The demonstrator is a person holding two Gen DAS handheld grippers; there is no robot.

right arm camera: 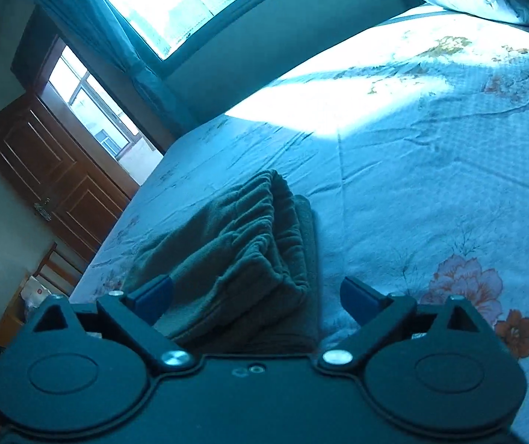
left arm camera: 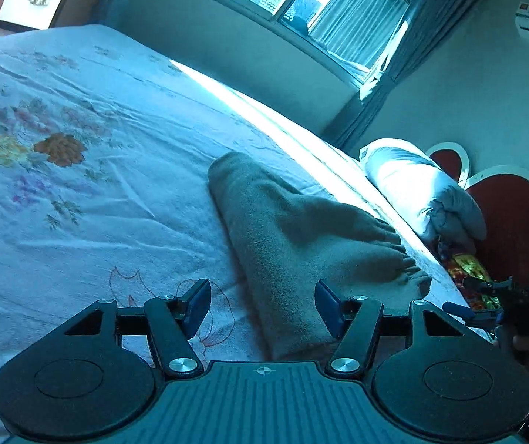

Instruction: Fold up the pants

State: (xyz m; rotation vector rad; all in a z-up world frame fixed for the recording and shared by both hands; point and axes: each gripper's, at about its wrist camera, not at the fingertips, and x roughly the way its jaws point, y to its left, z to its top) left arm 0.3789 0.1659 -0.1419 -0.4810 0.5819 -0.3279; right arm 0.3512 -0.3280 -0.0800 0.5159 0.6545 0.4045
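Note:
Grey-green fleece pants point(left arm camera: 301, 233) lie folded in a bundle on the bed, gathered waistband to the right in the left wrist view. My left gripper point(left arm camera: 262, 301) is open, its blue pads either side of the bundle's near end, holding nothing. In the right wrist view the pants point(right arm camera: 242, 255) show as stacked layers with the waistband on top. My right gripper point(right arm camera: 257, 296) is open just in front of the bundle, empty. The right gripper also shows at the right edge of the left wrist view point(left arm camera: 505, 296).
The bed point(left arm camera: 79, 203) has a pale sheet with flower prints. A pillow point(left arm camera: 423, 188) lies by the red heart-shaped headboard point(left arm camera: 508, 218). A window and curtains are behind the bed, a brown door point(right arm camera: 53, 170) at the left.

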